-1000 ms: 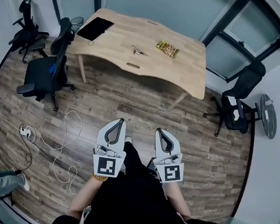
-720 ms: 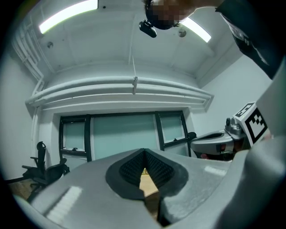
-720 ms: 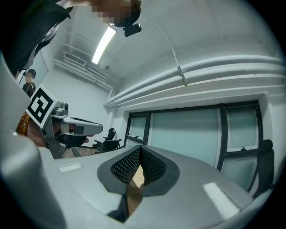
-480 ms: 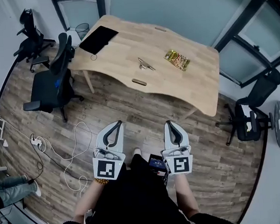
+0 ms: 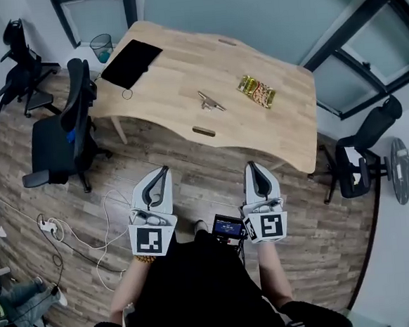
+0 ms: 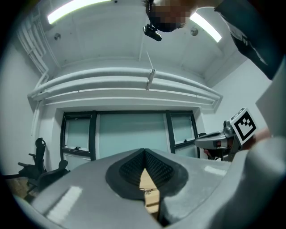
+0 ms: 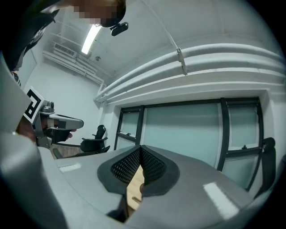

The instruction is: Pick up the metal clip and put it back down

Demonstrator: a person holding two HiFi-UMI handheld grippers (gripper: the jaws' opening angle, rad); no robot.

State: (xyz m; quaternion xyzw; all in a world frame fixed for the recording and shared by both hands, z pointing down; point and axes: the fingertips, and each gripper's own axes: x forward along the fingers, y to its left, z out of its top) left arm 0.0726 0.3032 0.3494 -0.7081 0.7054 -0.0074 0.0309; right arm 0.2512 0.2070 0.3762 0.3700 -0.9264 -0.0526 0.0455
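The pale wooden desk surface (image 5: 169, 74), with its wavy near edge, stands well ahead of the person across a stretch of brown plank floor (image 5: 205, 168). A black wheeled office chair (image 5: 51, 139) sits off the surface's left edge. A flat black rectangular pad (image 5: 132, 63) fills the far left corner.

The grey left gripper (image 5: 164, 171) and grey right gripper (image 5: 251, 166), each with its marker cube, are held side by side low in front of the person's body. Both are over the floor and well short of the near edge. In each gripper view the fingers (image 6: 129, 169) press tip to tip with nothing between them. Only a sliver of pale wood shows through the slot below the tips, so both are closed and empty.

A crinkled yellow-green snack packet (image 5: 257, 91) lies toward the right edge. The silvery metal clip (image 5: 210, 102) lies near it on the left, apart from it and about midway between the far and near edges.

This looks like the approach, with the pick-up not yet begun. The next move calls for getting up to the near edge and spreading one gripper's fingers. That gripper then has to come down across the clip's narrow width. The clip is thin and lies flat, so the fingertips will probably need to come almost onto the wood before closing.
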